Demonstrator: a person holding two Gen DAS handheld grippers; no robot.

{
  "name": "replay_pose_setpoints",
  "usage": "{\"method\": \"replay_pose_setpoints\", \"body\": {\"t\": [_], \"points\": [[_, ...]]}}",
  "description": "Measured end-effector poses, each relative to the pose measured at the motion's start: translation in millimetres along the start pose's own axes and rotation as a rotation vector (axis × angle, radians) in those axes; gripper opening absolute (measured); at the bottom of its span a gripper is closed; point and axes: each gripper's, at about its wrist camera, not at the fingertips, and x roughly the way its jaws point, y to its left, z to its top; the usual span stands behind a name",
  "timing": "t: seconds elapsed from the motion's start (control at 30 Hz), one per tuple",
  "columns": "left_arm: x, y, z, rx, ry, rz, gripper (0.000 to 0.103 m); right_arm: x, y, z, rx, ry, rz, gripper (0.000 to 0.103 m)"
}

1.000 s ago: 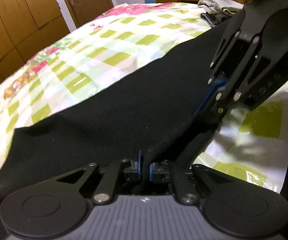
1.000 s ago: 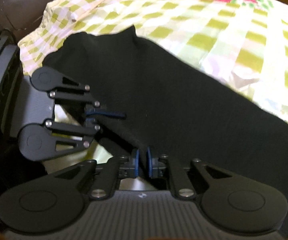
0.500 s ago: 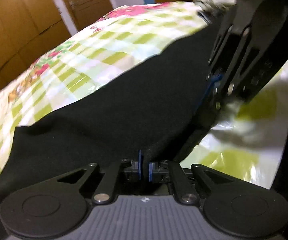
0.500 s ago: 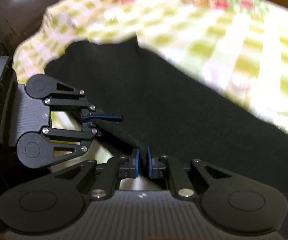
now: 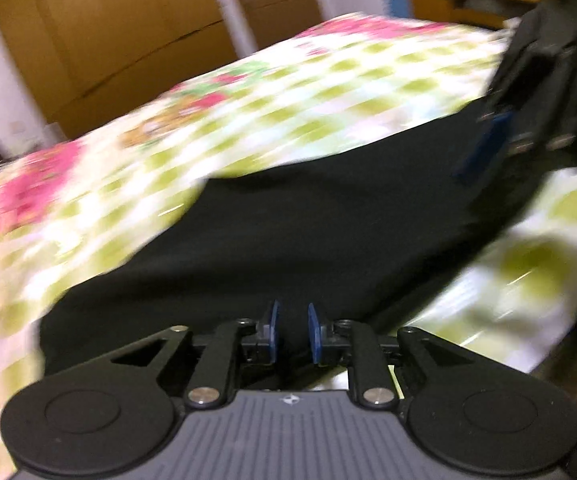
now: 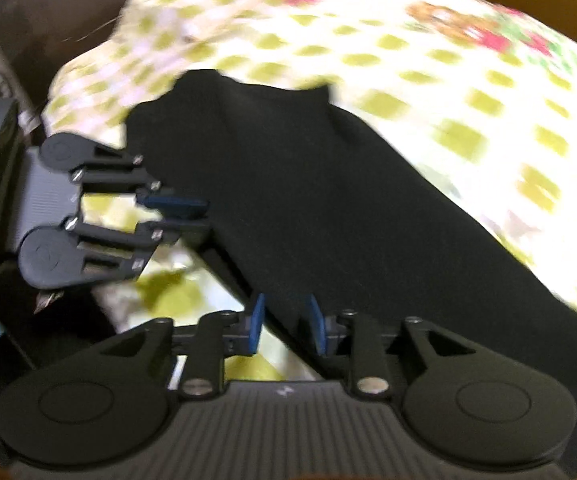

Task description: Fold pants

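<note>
The black pants (image 5: 308,232) lie spread on a bed with a green-checked sheet (image 5: 328,92). My left gripper (image 5: 291,334) has its blue pads parted a little, with the near edge of the pants between them. It also shows in the right wrist view (image 6: 176,212), at the left edge of the pants (image 6: 328,208). My right gripper (image 6: 286,324) has its pads parted wider, with the pants edge lying between them. It shows in the left wrist view (image 5: 484,152) at the far right. Both views are blurred.
Wooden wardrobe doors (image 5: 128,28) stand behind the bed. A wooden desk (image 5: 460,4) stands at the back right. A dark headboard (image 6: 48,12) rises at the bed's far left in the right wrist view.
Both grippers were pinched tight on the pants edge and now have their pads parted. Both cameras have swung, blurring the views, and the pants lie lower on the bed.
</note>
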Motion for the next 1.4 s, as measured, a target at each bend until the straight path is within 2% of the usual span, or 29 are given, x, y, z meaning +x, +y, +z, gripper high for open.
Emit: {"method": "replay_pose_setpoints", "body": {"t": [0.1,0.23,0.33,0.4,0.5,0.57,0.6,0.63,0.67,0.73,0.8,0.87,0.93,1.0,1.1,1.17,1.23,1.3,1.4], "points": [[5,48,-28,-0.065,0.074,0.109,0.037,22,25,26,-0.079,-0.022,0.08,0.034],[13,99,-59,-0.202,0.13,0.169,0.045,71,64,62,-0.194,-0.054,0.176,0.037],[16,124,-70,-0.276,0.132,0.233,0.051,108,99,82,-0.344,-0.062,0.173,0.038],[21,138,-75,-0.314,0.135,0.244,0.055,123,113,87,-0.413,-0.054,0.169,0.043],[32,161,-83,-0.396,0.128,0.219,0.062,146,124,93,-0.453,-0.032,0.154,0.043],[34,173,-85,-0.469,0.128,0.189,0.063,155,126,97,-0.419,-0.022,0.157,0.042],[35,178,-88,-0.485,0.121,0.183,0.06,159,127,99,-0.402,-0.015,0.158,0.037],[38,182,-88,-0.48,0.129,0.19,0.045,163,127,101,-0.382,-0.004,0.158,0.026],[40,184,-87,-0.459,0.141,0.214,0.032,167,126,103,-0.365,0.012,0.164,0.02],[37,188,-85,-0.434,0.141,0.221,0.017,166,123,104,-0.32,0.034,0.185,0.017],[30,187,-80,-0.383,0.129,0.276,0.017,166,124,109,-0.288,0.045,0.208,0.015],[22,191,-80,-0.381,0.112,0.312,0.017,163,125,115,-0.248,0.042,0.243,0.013],[26,193,-86,-0.38,0.141,0.353,0.017,164,129,122,-0.207,0.026,0.295,0.002],[29,187,-87,-0.336,0.158,0.385,0.017,172,137,122,-0.19,0.01,0.315,0.002],[14,167,-70,-0.27,0.074,0.356,0.019,183,139,120,-0.154,0.01,0.319,0.004],[9,152,-53,-0.251,0.011,0.299,0.02,170,132,123,-0.134,-0.021,0.347,0.005],[12,136,-39,-0.226,-0.037,0.241,0.02,145,112,129,-0.083,-0.073,0.336,0.009],[22,124,-30,-0.212,-0.051,0.191,0.022,119,83,133,-0.029,-0.13,0.312,0.011],[43,114,-34,-0.208,-0.009,0.156,0.023,87,27,135,0.053,-0.214,0.218,0.029]]}}
